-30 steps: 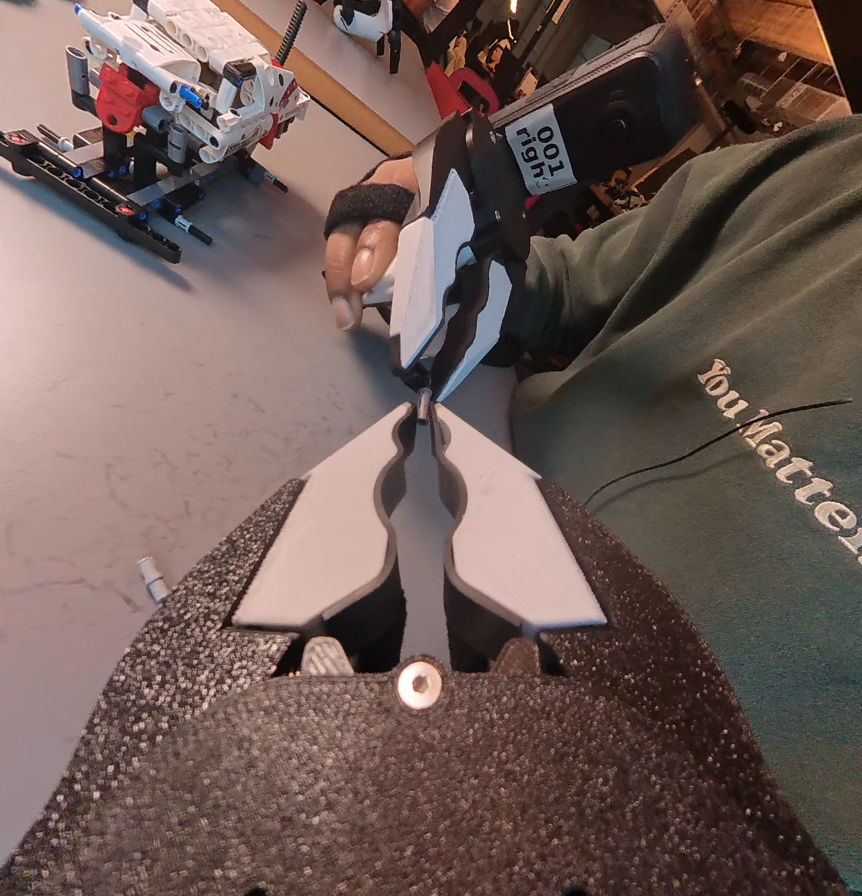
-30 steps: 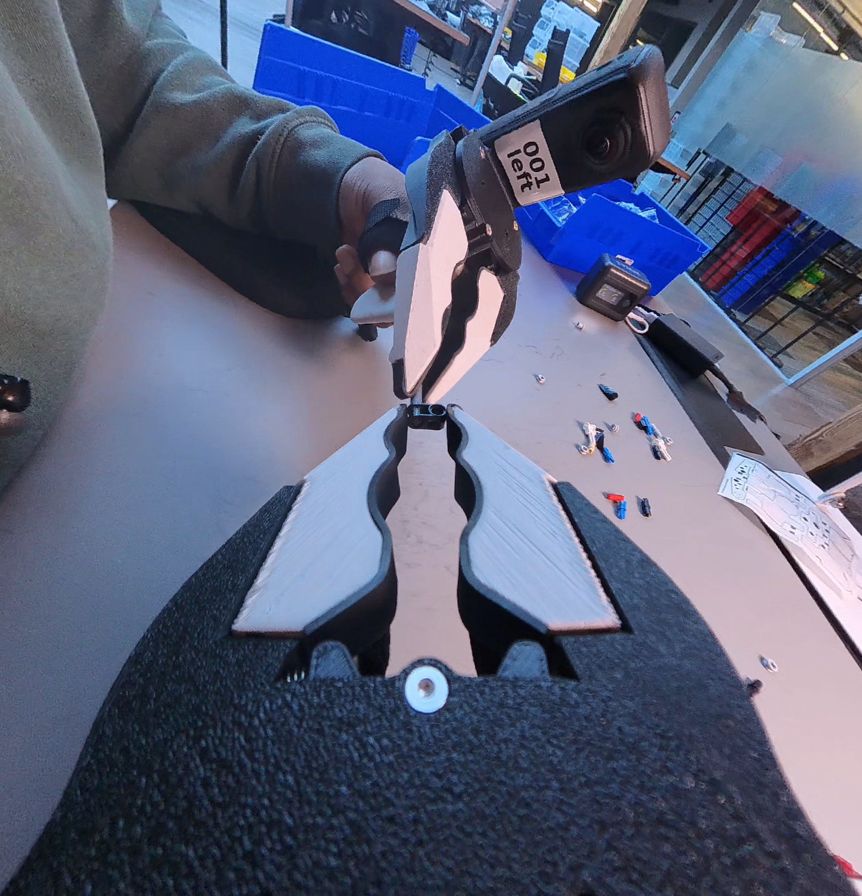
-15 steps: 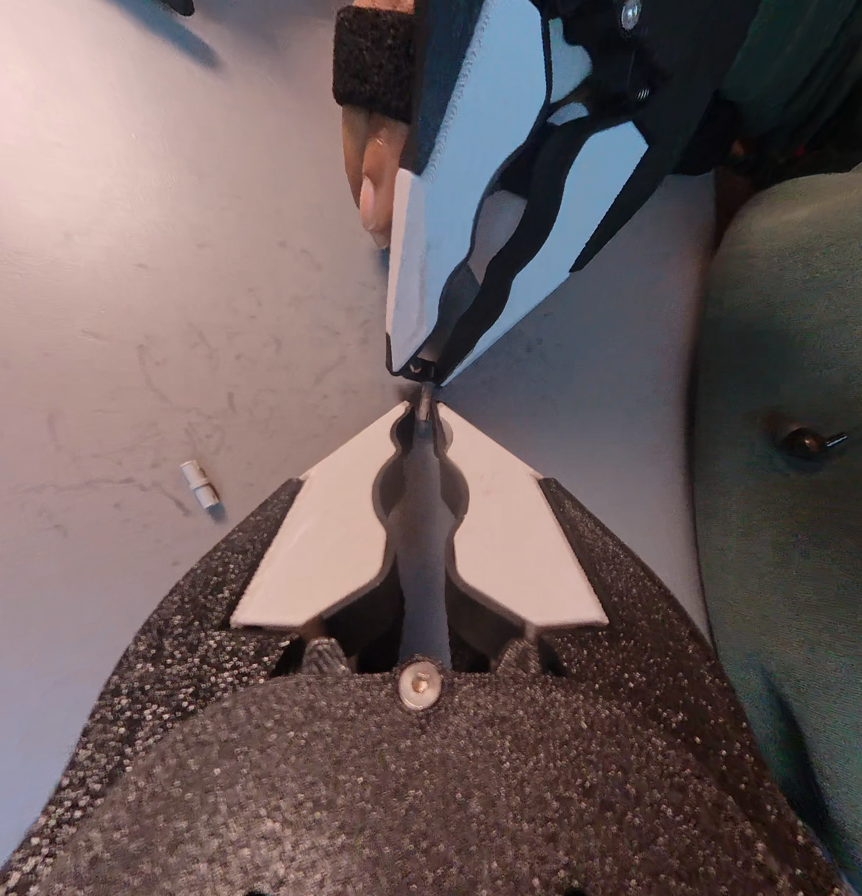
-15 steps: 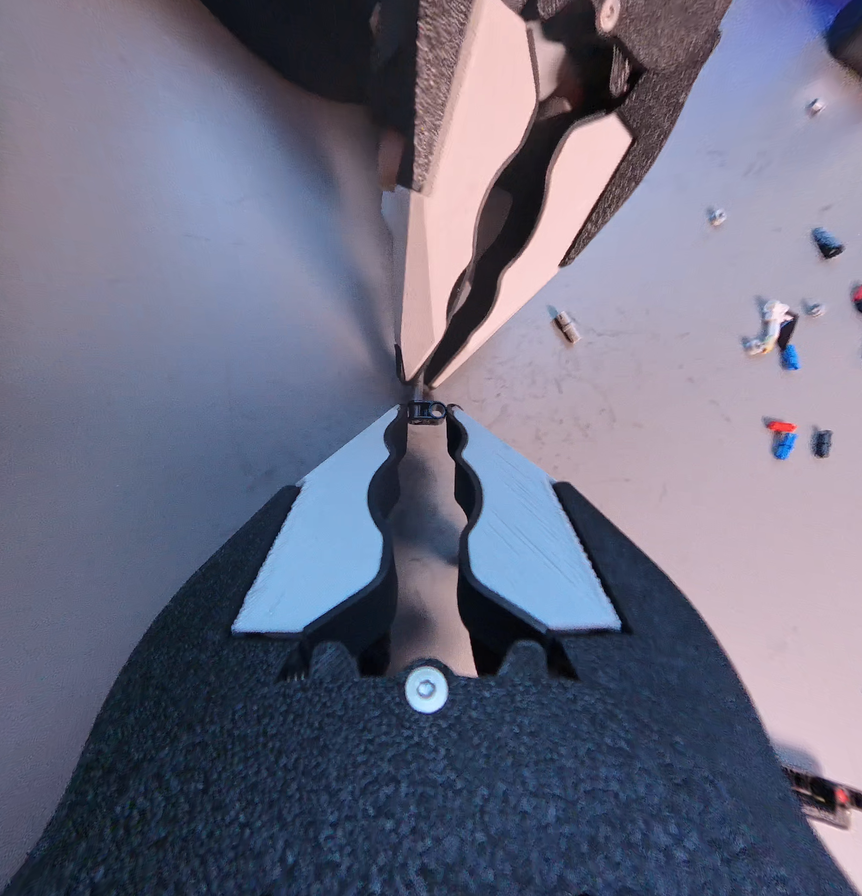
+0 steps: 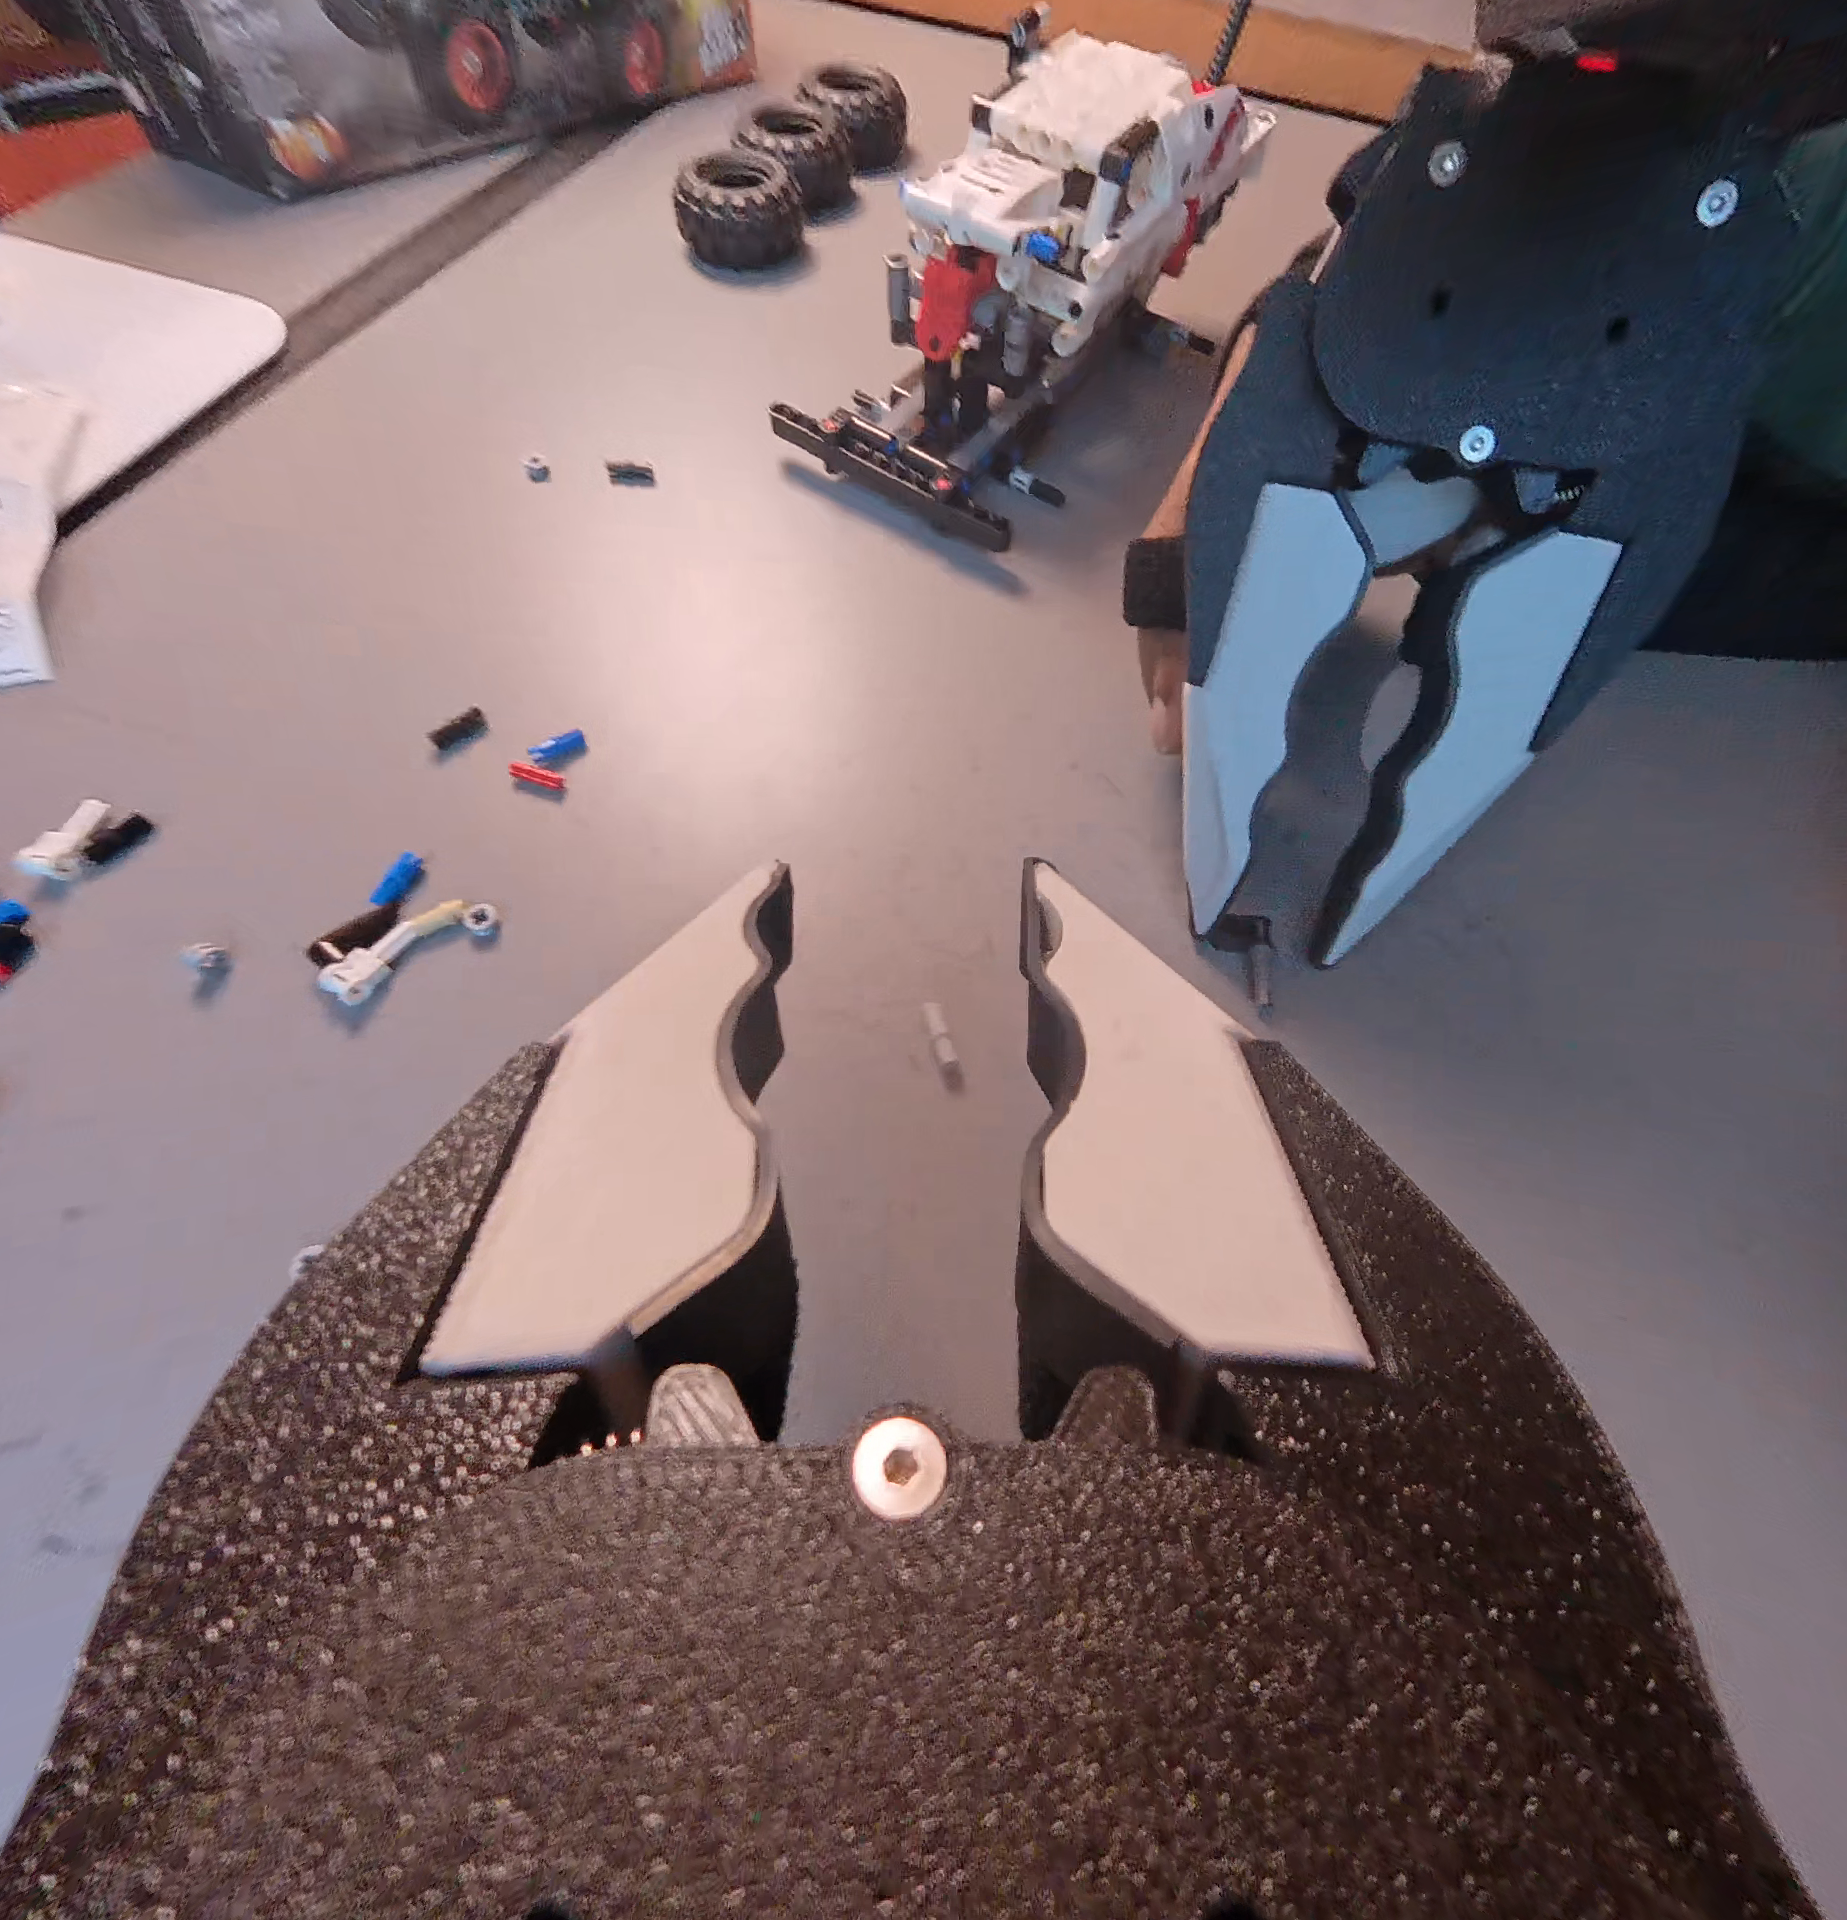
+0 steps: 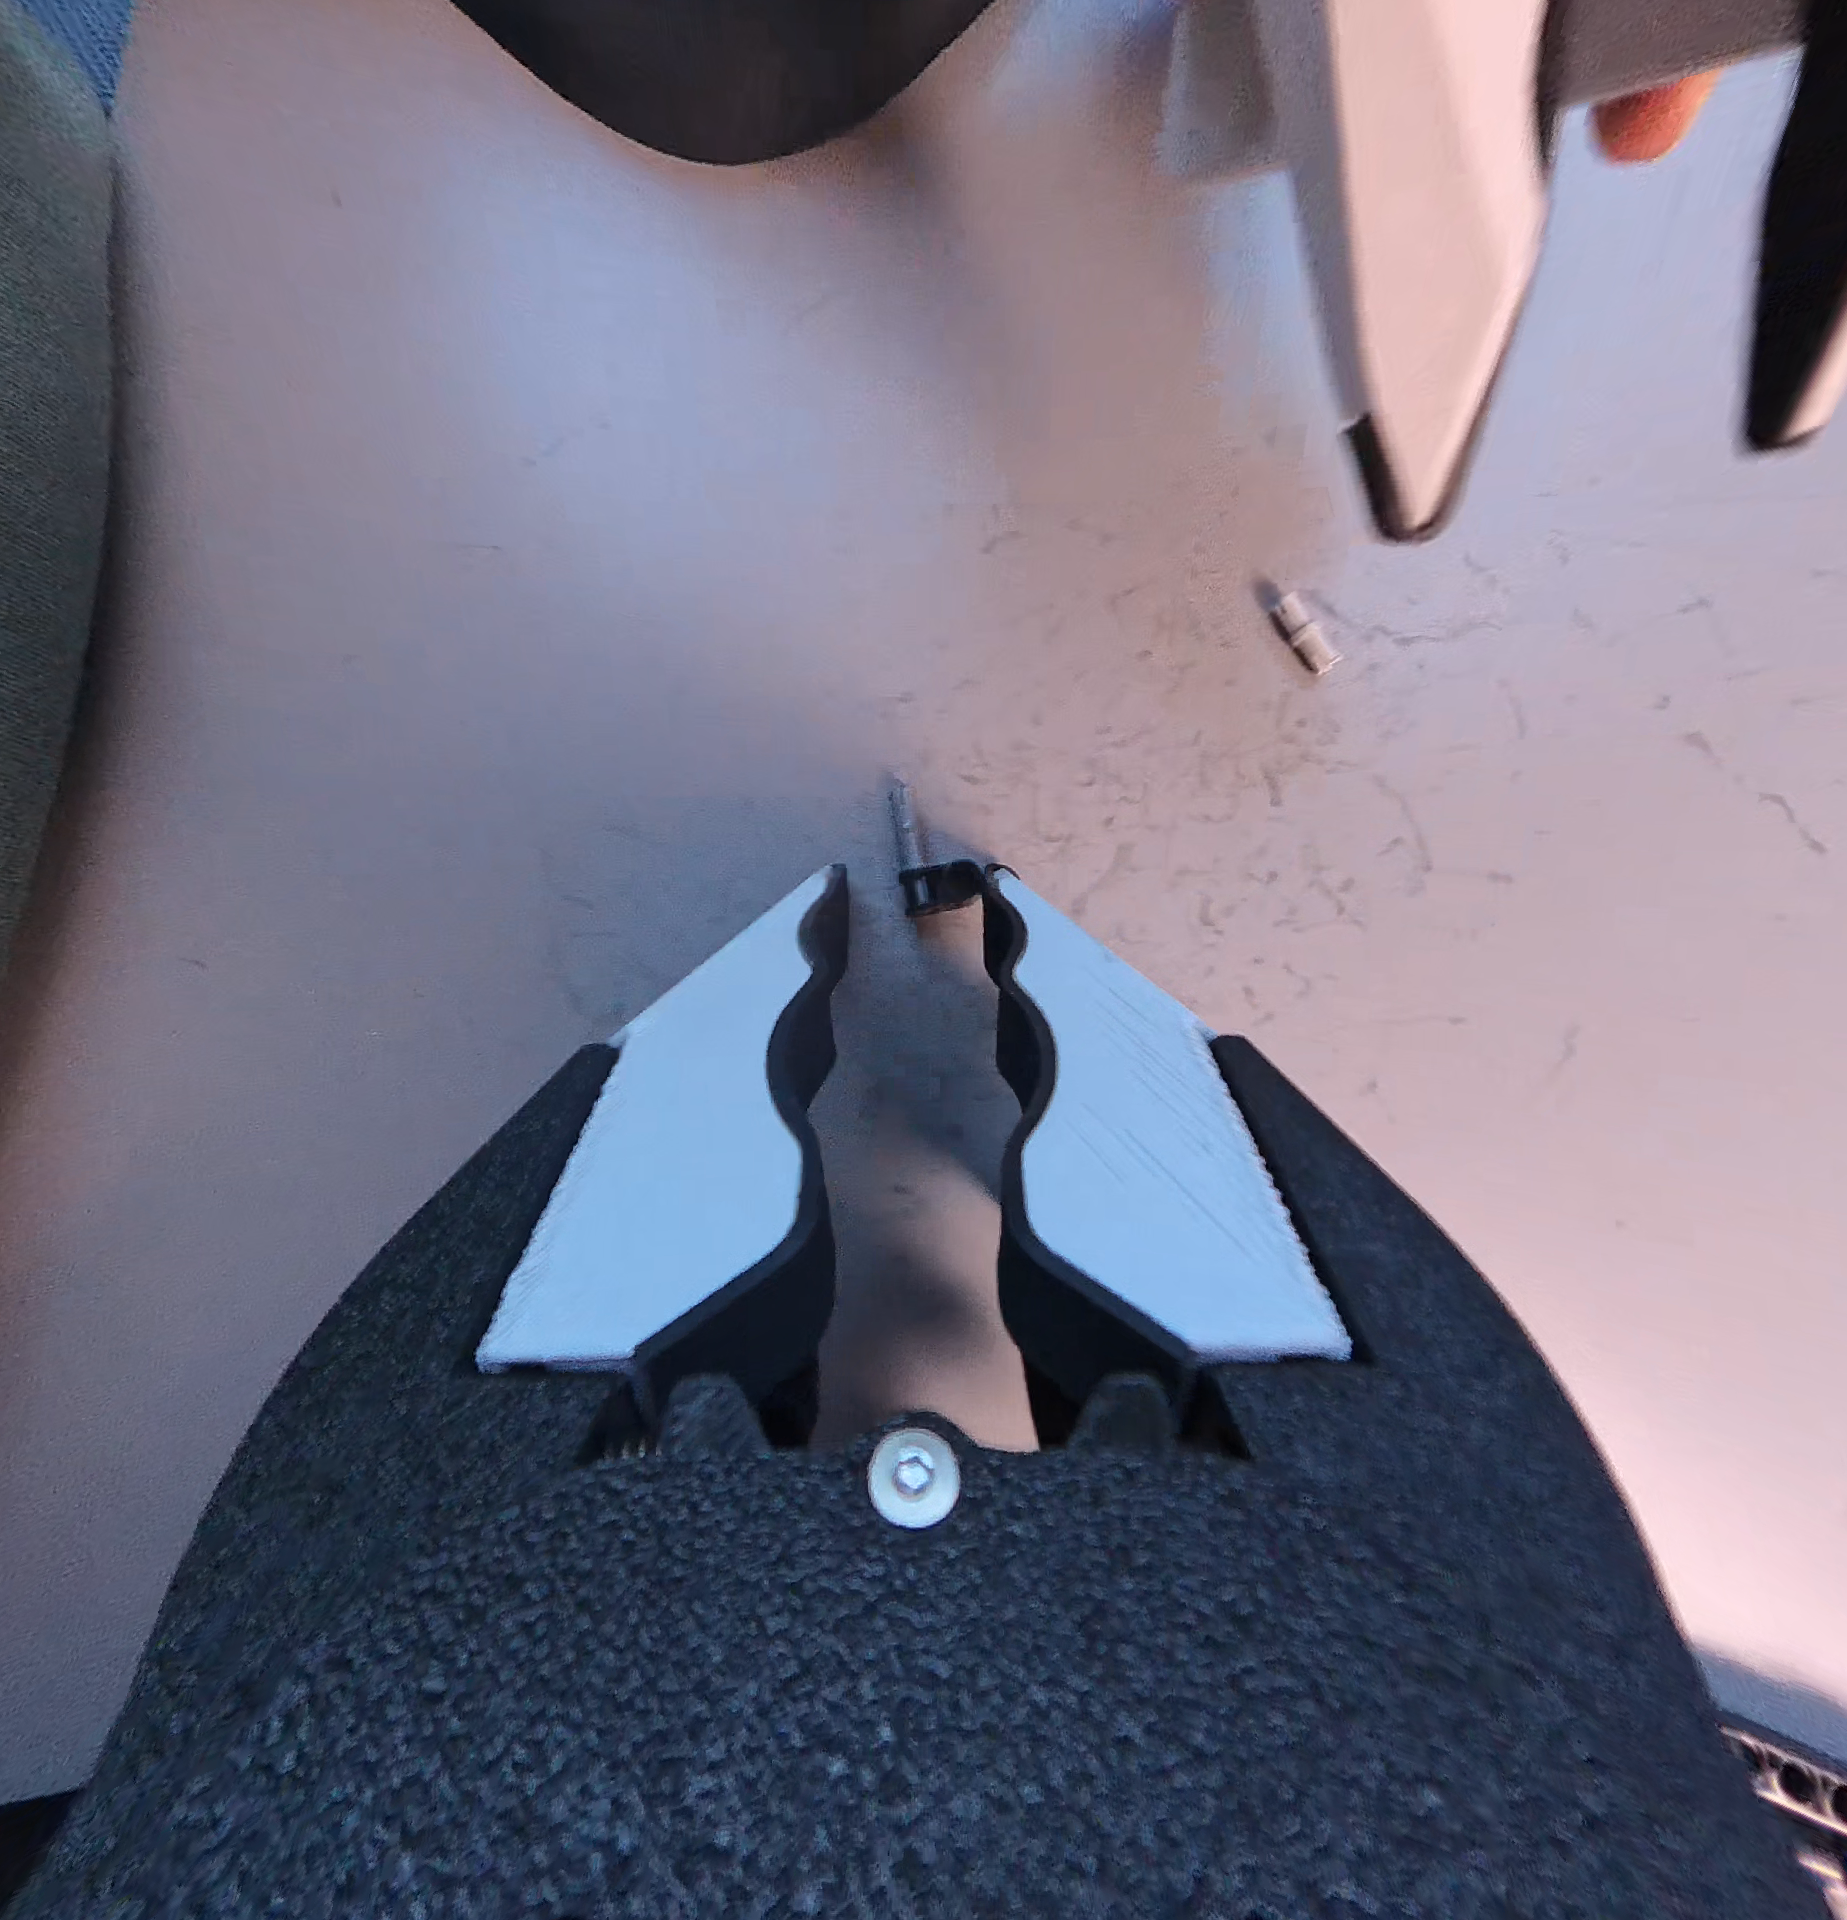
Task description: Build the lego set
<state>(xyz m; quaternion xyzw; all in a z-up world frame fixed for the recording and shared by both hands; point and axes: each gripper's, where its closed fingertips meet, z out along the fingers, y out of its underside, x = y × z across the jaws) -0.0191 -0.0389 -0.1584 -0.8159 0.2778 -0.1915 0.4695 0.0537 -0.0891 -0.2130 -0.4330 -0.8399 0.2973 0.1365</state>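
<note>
The small black connector with a grey pin [image 6: 924, 868] sits at the right gripper's [image 6: 914, 883] tips, touching only 1 finger; its jaws stand slightly apart. The left gripper [image 5: 906, 883] is spread wide above a loose grey pin [image 5: 940, 1036] on the grey table [image 5: 690, 644]. The partly built truck [image 5: 1044, 291] stands toward the far edge.

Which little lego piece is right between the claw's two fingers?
The small grey pin, lying alone on the table in the open left claw's gap. The coloured pieces are scattered farther left.
</note>
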